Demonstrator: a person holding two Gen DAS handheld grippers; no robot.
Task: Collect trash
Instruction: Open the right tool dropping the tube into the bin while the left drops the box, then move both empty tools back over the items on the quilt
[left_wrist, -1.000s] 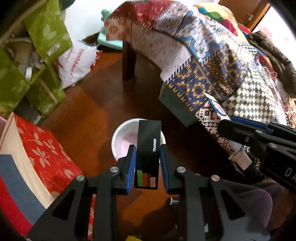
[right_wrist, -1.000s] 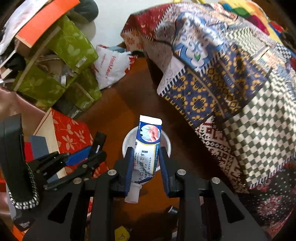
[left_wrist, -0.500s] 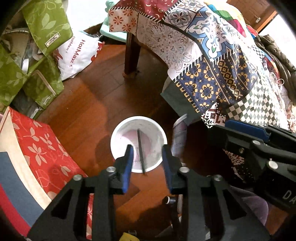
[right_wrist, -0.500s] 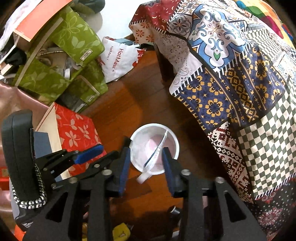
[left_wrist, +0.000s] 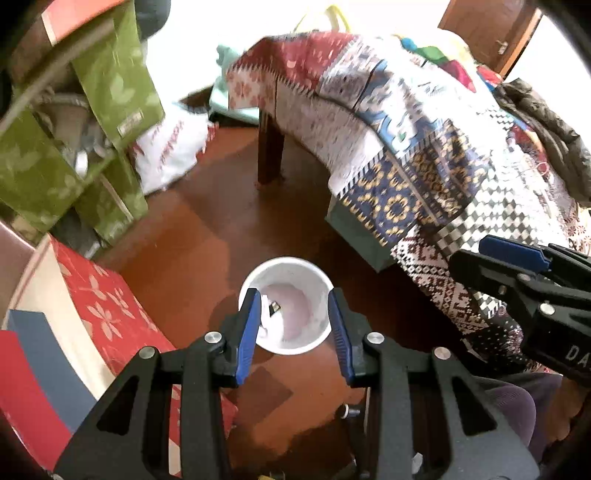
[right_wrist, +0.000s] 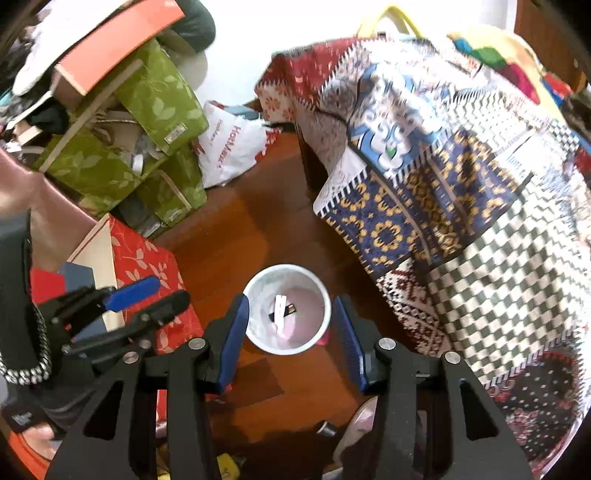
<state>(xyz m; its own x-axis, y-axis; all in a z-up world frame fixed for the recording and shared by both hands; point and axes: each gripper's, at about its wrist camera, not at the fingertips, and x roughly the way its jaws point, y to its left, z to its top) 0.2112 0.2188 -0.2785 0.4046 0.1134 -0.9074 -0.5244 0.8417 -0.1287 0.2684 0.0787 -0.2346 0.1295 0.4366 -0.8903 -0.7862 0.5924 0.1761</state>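
A white trash bin (left_wrist: 317, 280) with a pinkish liner stands on the brown wooden floor; it also shows in the right wrist view (right_wrist: 258, 291). Inside lie a small black box (right_wrist: 291, 309) and a white tube (right_wrist: 280, 306); the box also shows in the left wrist view (left_wrist: 274, 306). My left gripper (left_wrist: 293, 325) is open and empty above the bin. My right gripper (right_wrist: 291, 332) is open and empty above the bin too. Each gripper shows at the side of the other's view.
A table draped in a patchwork cloth (left_wrist: 406, 140) stands at the right, its wooden leg (left_wrist: 269, 147) beyond the bin. Green bags (right_wrist: 147, 129), a white plastic bag (right_wrist: 229, 147) and a red floral box (left_wrist: 103, 306) crowd the left.
Both grippers opened and let go: the black box and the white tube dropped into the bin. Both grippers then rose slightly with the jaws wider apart.
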